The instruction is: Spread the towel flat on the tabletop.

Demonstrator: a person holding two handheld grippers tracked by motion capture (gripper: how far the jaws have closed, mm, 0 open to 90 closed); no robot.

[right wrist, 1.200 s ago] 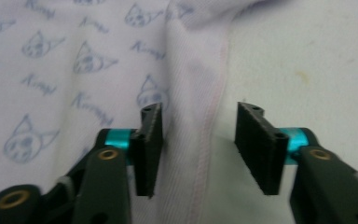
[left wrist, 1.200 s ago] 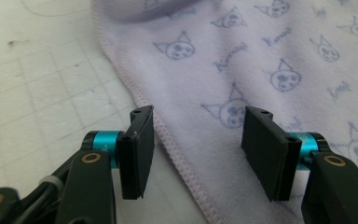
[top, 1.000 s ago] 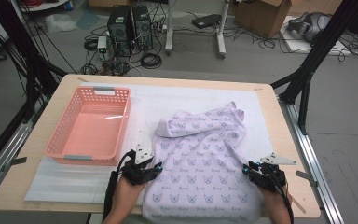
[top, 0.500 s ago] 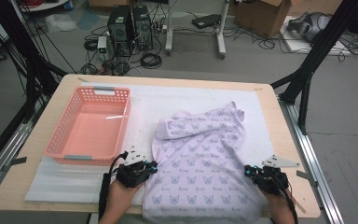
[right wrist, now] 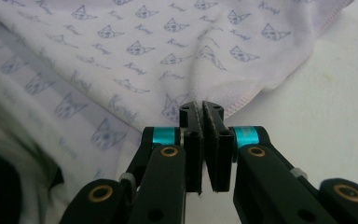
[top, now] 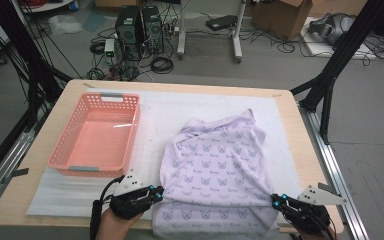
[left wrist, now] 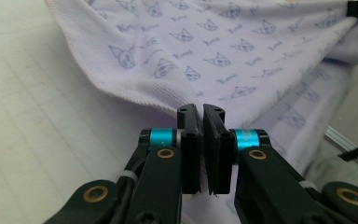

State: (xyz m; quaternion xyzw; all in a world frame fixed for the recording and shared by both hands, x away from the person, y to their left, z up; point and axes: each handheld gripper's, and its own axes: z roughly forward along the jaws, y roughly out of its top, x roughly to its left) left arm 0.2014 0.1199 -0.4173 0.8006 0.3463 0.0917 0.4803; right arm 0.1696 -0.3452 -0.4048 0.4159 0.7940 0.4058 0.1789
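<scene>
Fingers (left wrist: 189,122) on cloth (top: 220,165), basket (top: 96,135) alongside.

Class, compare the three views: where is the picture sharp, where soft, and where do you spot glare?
High view: even light, glare streak on the pink basket floor. Left gripper view: jaws crisp, lilac cloth soft toward the top. Right gripper view: left gripper aside, the right gripper is sharp and the cloth's near folds blur.

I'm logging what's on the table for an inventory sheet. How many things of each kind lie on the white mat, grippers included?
Lilac cat-print cloth: 1
Pink plastic basket: 1
Grippers, left gripper and right gripper, each shut on a near corner of the cloth: 2
Total: 4
</scene>
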